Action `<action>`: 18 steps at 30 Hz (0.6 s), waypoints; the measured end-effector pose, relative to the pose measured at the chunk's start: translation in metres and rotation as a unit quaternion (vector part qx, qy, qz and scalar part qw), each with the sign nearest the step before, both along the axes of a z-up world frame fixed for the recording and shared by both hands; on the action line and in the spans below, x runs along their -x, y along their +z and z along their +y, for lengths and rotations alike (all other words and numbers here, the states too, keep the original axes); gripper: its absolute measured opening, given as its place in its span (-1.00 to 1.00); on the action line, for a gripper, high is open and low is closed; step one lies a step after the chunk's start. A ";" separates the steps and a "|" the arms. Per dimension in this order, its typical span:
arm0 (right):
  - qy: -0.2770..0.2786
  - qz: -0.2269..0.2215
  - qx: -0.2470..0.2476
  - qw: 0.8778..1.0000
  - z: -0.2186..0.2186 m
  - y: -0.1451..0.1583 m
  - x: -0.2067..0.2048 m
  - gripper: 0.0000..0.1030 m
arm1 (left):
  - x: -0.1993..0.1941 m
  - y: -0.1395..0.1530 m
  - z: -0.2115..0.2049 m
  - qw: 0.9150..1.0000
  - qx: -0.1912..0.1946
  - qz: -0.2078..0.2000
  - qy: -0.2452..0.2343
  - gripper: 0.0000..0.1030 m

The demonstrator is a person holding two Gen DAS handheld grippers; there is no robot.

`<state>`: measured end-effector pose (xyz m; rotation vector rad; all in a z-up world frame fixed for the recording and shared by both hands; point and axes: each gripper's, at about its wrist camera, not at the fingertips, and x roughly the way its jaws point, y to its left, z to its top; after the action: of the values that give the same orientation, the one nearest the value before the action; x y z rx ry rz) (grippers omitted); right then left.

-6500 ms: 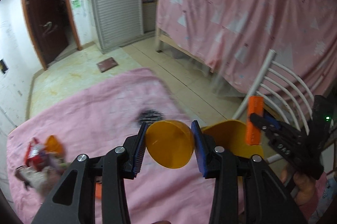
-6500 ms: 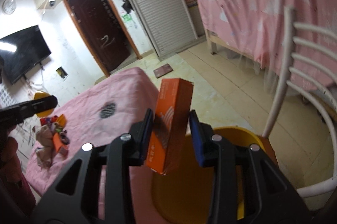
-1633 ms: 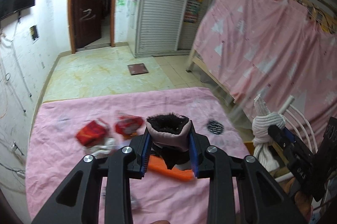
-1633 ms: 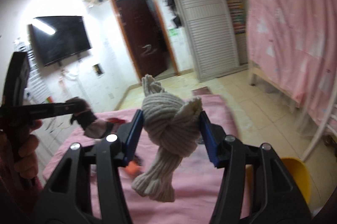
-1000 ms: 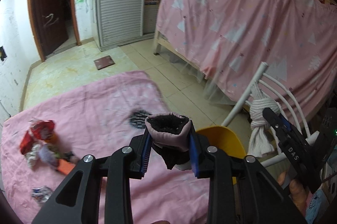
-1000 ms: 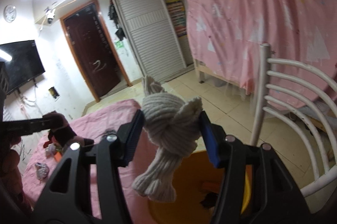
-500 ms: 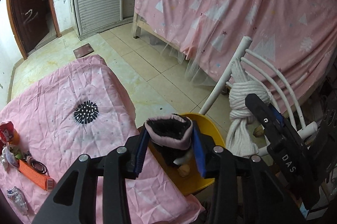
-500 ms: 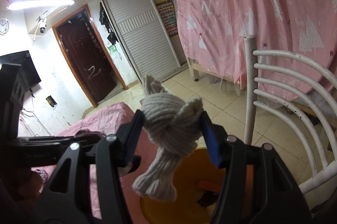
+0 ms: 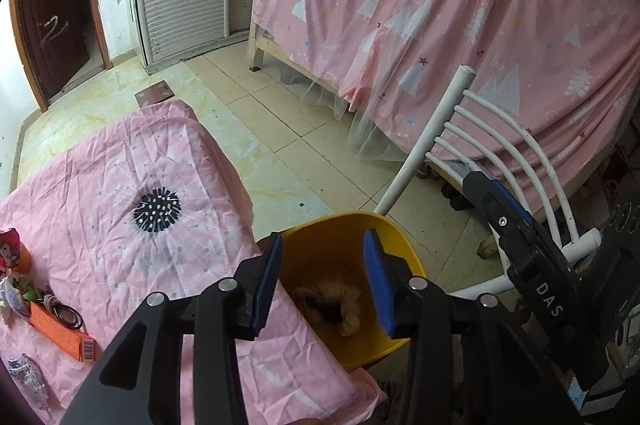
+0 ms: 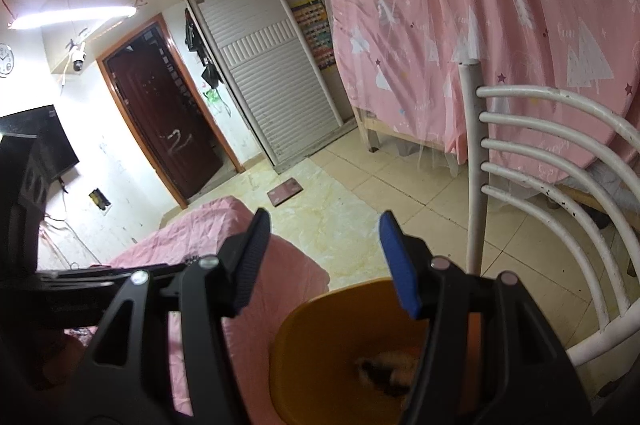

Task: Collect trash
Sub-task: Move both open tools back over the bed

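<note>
A yellow bin (image 9: 320,233) stands at the edge of the pink-covered table (image 9: 120,185). Inside it lie the knotted sock and the pink-and-black item (image 9: 332,299), also seen blurred in the right wrist view (image 10: 384,365). My left gripper (image 9: 324,285) is open and empty just above the bin. My right gripper (image 10: 326,261) is open and empty above the bin (image 10: 332,337); it also shows at the right of the left wrist view (image 9: 520,245). An orange box (image 9: 60,333), a black loop and wrappers (image 9: 12,265) lie at the table's left.
A white chair (image 9: 480,153) stands right behind the bin, also in the right wrist view (image 10: 540,185). A pink curtain (image 9: 440,25) hangs over a bed beyond. Tiled floor (image 9: 280,129) lies between table and bed. A small dark mat (image 9: 152,97) is on the floor.
Both grippers have opened. The knotted sock and the pink-and-black item have dropped into the yellow bin. Before that, both grippers swung from the table over to the bin.
</note>
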<state>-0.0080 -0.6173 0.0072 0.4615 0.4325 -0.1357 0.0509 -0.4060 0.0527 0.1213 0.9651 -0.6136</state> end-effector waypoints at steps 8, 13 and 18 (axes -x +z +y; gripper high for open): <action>0.015 0.001 0.004 1.000 0.012 0.000 -0.004 0.06 | -0.005 0.006 0.023 1.000 0.006 -0.002 0.018 -0.31; 0.037 0.008 0.006 0.999 0.030 -0.002 -0.013 0.06 | -0.005 0.016 0.054 0.999 0.009 -0.023 0.039 -0.31; 0.072 0.022 0.022 0.997 0.065 -0.006 -0.027 0.06 | -0.009 0.025 0.090 0.997 0.005 -0.039 0.062 -0.25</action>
<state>0.0192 -0.5527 0.0012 0.3830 0.5036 -0.0162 0.0600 -0.3159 0.0775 0.0756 0.8869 -0.4948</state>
